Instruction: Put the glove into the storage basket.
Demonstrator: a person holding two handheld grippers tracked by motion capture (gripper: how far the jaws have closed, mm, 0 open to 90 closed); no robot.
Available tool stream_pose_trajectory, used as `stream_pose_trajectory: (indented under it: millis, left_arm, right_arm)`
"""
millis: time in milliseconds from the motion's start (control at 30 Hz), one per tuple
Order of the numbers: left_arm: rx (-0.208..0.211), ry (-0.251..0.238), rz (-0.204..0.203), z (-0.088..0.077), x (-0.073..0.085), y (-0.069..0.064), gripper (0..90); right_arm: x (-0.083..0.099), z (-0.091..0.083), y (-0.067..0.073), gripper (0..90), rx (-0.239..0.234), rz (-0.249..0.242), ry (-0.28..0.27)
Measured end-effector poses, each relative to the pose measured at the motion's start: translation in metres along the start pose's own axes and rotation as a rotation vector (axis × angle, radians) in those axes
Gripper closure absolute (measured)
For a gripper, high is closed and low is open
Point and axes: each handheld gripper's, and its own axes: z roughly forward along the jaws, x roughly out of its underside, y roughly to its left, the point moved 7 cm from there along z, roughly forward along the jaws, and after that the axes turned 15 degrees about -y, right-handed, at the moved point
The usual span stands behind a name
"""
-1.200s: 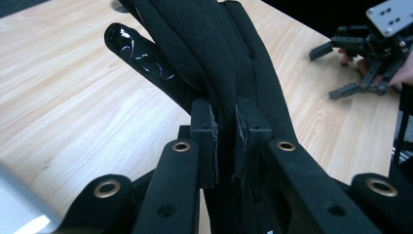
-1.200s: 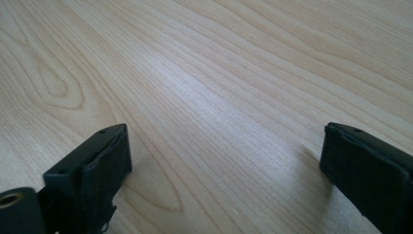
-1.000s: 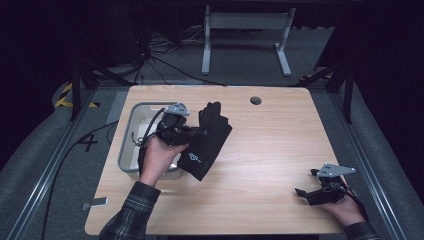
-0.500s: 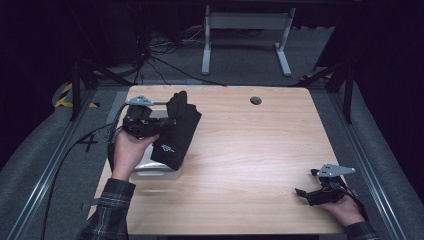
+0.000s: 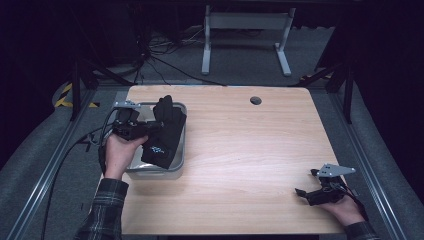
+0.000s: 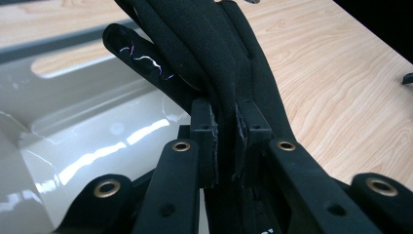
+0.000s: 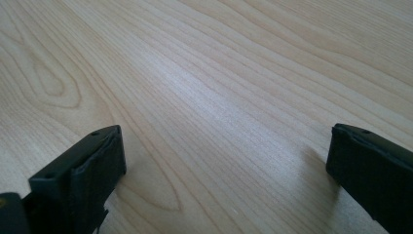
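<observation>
While clamped: left claw (image 6: 226, 141), glove (image 5: 165, 132)

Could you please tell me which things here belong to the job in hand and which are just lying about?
In the job:
black glove
left tool, shut on the glove
metal tray beneath it

Lying about:
right tool, open over bare table
table's cable hole

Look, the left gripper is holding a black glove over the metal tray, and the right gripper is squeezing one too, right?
Not quite. The right gripper holds nothing: the right gripper view shows its jaws open over bare table. The left gripper does hold the black glove over the metal tray.
</observation>
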Motion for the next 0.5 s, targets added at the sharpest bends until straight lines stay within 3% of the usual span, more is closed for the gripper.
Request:
stream_pose_trajectory:
  millis: [233, 500]
  left_arm:
    - [0.011, 0.049, -0.023, 0.017, 0.015, 0.01, 80.7]
    - [-0.009, 0.083, -0.03, 0.024, 0.023, 0.023, 80.6]
  right_arm:
    - [0.0, 0.0, 0.0, 1.3, 0.0, 0.0, 0.0]
    - [0.0, 0.0, 0.0, 1.3, 0.0, -0.001, 0.001]
